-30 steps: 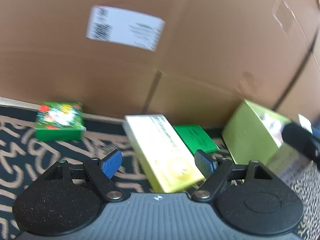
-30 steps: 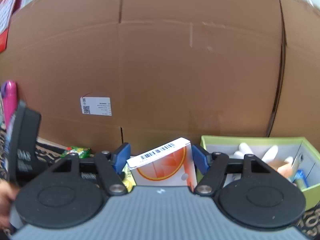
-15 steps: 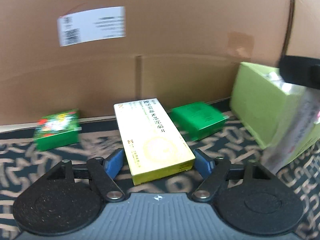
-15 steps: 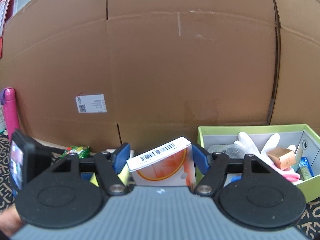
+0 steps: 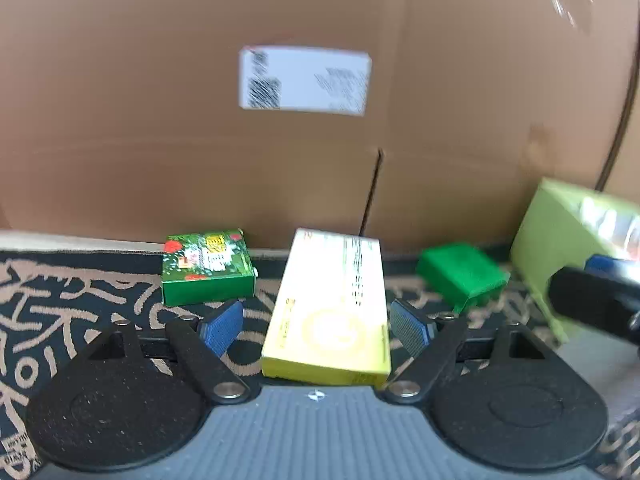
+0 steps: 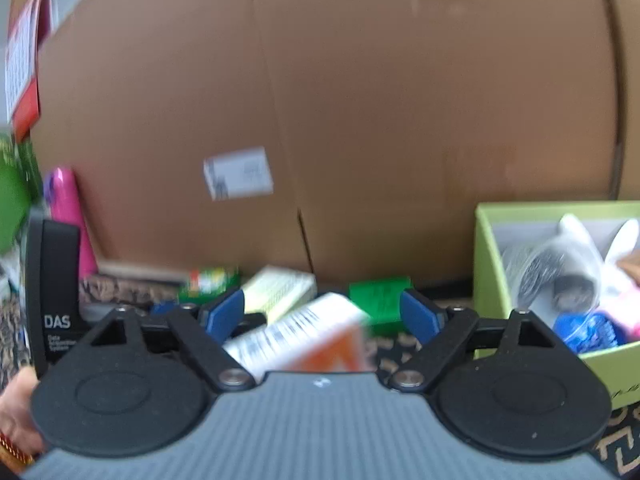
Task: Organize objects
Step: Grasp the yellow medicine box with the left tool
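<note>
We see the left gripper (image 5: 316, 326) with its fingers (image 5: 221, 326) opening, wide apart; the flat yellow carton (image 5: 332, 308) lies between them on the patterned tabletop cloth (image 5: 72, 300), pads not pressing it. Left of it sits a small glossy green printed box (image 5: 206, 266), and right of it a plain green box (image 5: 460, 272), both rectangular, both near the brown corrugated cardboard wall (image 5: 160, 120) with its white paper label (image 5: 304, 79). The right gripper (image 6: 322, 316) is opening too, its blue ribbed fingers (image 6: 418, 314) clear of the blurred, tilted white-and-orange barcoded carton (image 6: 304, 338) between them; nothing gripped. To the right stands the lime-green open box (image 6: 486, 264), holding a crinkly clear plastic bag (image 6: 556, 268), white glove-like shapes and a blue item. A pink bottle (image 6: 70, 208) stands far left.
</note>
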